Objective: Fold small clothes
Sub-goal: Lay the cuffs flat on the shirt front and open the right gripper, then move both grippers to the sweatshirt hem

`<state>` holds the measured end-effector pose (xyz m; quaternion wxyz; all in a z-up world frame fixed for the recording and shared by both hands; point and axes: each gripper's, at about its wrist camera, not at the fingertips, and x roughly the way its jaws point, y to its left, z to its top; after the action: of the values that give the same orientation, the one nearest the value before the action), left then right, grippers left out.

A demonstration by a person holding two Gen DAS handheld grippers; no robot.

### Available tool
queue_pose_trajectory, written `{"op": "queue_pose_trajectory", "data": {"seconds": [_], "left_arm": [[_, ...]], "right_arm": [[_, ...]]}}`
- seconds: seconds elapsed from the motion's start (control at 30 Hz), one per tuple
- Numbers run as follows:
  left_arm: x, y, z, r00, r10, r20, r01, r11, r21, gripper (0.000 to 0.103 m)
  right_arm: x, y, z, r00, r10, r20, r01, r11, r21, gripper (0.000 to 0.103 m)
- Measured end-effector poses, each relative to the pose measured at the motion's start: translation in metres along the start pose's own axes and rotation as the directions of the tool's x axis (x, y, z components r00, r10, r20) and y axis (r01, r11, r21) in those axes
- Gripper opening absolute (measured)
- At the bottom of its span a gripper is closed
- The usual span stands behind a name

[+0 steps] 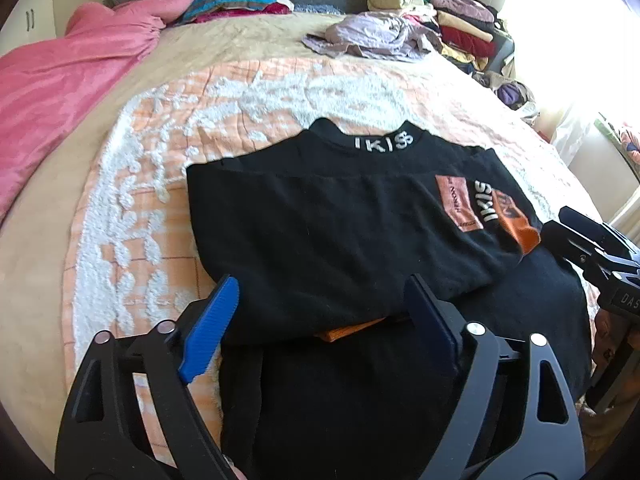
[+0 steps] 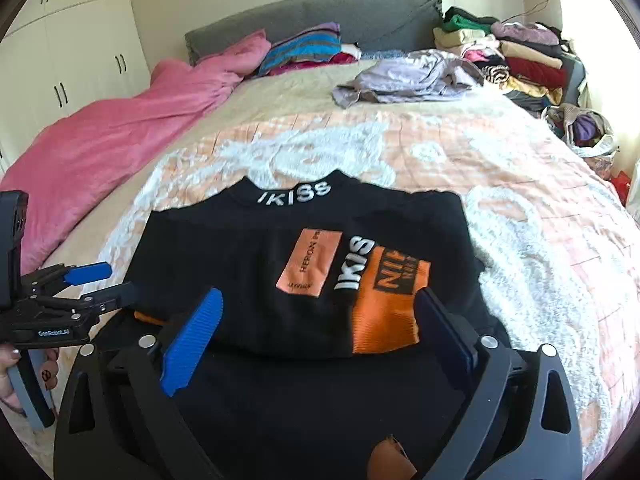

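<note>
A black top [image 1: 320, 220] with white "IKISS" lettering on the collar and orange patches lies on the bed, its sleeves folded over its middle. It also shows in the right wrist view [image 2: 248, 264]. My left gripper [image 1: 320, 300] is open, its fingers straddling the near left part of the folded top, holding nothing. My right gripper [image 2: 320, 320] is open over the near right part, by the orange sleeve cuff [image 2: 384, 320]. The left gripper also shows at the left in the right wrist view [image 2: 104, 284].
The top lies on an orange and white bedspread [image 1: 168, 152]. A pink blanket [image 1: 68, 72] lies along the left. A crumpled lilac garment [image 1: 372, 36] and stacks of folded clothes [image 1: 460, 16] are at the far right. A grey headboard [image 2: 320, 12] stands behind.
</note>
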<state>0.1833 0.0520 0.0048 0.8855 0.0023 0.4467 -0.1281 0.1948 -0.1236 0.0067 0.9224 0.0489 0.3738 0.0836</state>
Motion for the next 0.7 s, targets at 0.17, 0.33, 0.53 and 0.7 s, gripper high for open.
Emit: {"op": "queue_pose_trajectory", "data": {"seconds": [0.17,0.33,0.53,0.7], "left_arm": [[-0.017,0.000,0.002,0.999,0.002,0.042,-0.002,1.000,-0.008,0.093],[-0.030,-0.003,0.005,0.997,0.011,0.071,-0.009,1.000,-0.022,0.093],[-0.054,-0.012,0.004,0.991,0.021,0.133,-0.018,1.000,-0.024,0.093],[-0.065,-0.019,-0.002,0.988,0.024,0.154,-0.020,0.999,-0.031,0.093]], "right_arm": [[-0.012,0.000,0.003,1.000,-0.005,0.026,0.005,1.000,-0.005,0.098],[-0.022,0.005,0.006,0.999,-0.007,0.052,0.008,1.000,-0.023,0.098],[-0.035,0.010,0.005,0.997,-0.019,0.077,0.023,0.998,-0.053,0.098],[-0.047,0.012,0.004,0.996,-0.022,0.092,0.030,0.996,-0.081,0.098]]}}
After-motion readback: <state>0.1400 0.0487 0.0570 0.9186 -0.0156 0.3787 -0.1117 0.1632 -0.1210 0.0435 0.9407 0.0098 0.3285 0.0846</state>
